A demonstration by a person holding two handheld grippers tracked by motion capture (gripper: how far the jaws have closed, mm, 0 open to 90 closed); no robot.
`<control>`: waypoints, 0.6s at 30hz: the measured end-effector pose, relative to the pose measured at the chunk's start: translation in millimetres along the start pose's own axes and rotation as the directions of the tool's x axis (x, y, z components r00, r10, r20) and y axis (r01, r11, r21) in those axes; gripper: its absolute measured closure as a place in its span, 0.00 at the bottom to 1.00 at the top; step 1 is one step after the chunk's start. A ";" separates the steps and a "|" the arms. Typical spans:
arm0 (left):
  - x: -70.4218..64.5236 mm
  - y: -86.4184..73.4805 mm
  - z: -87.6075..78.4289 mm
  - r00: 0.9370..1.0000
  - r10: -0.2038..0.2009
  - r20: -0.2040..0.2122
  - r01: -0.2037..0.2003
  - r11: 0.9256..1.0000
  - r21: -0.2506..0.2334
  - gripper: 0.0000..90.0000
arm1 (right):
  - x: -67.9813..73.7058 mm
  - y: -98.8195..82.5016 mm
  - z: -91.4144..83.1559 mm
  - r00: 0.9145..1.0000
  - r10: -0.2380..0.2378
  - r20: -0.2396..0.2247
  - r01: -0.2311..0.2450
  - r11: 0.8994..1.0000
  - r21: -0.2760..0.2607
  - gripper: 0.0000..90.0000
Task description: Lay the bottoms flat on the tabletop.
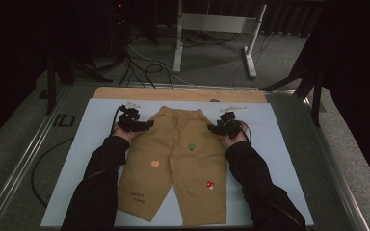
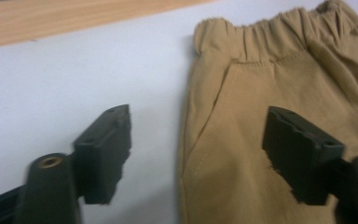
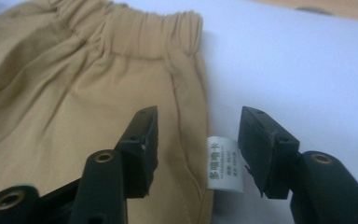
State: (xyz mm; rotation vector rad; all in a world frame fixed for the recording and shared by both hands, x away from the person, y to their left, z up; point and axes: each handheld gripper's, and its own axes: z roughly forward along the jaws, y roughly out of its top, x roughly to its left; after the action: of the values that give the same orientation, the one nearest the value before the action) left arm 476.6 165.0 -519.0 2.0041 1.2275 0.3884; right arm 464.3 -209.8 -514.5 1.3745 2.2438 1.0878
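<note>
A pair of tan trousers (image 1: 178, 163) lies flat on a pale mat (image 1: 279, 144), waistband at the far end, with small patches on the legs. My left gripper (image 1: 142, 126) is at the trousers' left hip. In the left gripper view, the left gripper (image 2: 198, 121) is open and straddles the side seam of the trousers (image 2: 270, 84), one jaw over the mat and one over the cloth. My right gripper (image 1: 217, 128) is at the right hip. In the right gripper view, the right gripper (image 3: 200, 119) is open astride the seam, with a white care label (image 3: 223, 163) between its jaws.
A wooden strip (image 1: 173, 94) runs along the mat's far edge. Beyond the table stand a white metal frame (image 1: 217, 29) and loose cables (image 1: 139, 67) on the floor. The person's dark sleeves (image 1: 101, 183) lie along both trouser legs.
</note>
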 end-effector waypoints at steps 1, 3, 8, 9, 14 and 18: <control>-0.6 0.3 3.3 1.000 0.006 -0.007 -0.006 1.000 0.020 0.35 | 1.2 -0.3 1.8 1.000 -0.005 0.013 0.005 1.000 0.005 0.57; -1.9 1.2 9.5 1.000 0.019 -0.020 -0.017 0.998 0.061 0.42 | 0.5 -0.6 3.7 1.000 -0.019 0.016 0.019 1.000 0.020 0.59; -2.1 4.9 11.8 1.000 0.018 0.003 -0.019 0.998 0.063 0.66 | -0.9 -0.5 6.0 1.000 -0.004 0.015 0.004 0.999 0.044 0.72; -4.4 5.0 12.0 0.999 0.037 0.006 -0.037 0.997 0.067 0.69 | -1.1 -0.3 6.0 1.000 -0.003 0.017 0.002 0.999 0.047 0.78; -9.4 7.8 10.4 0.998 0.061 0.013 -0.062 0.995 0.079 0.94 | -1.5 2.5 3.0 1.000 -0.017 0.016 0.016 0.998 0.058 0.99; -11.6 8.6 4.7 0.998 0.060 0.013 -0.061 0.997 0.053 0.98 | -0.6 8.0 -1.5 0.999 -0.015 0.042 0.014 0.999 0.038 0.99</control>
State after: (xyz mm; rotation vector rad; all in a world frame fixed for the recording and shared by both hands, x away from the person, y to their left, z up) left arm 479.1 150.7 -514.6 2.0903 1.1841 0.3773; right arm 468.8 -209.0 -507.8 1.3807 2.2519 1.0073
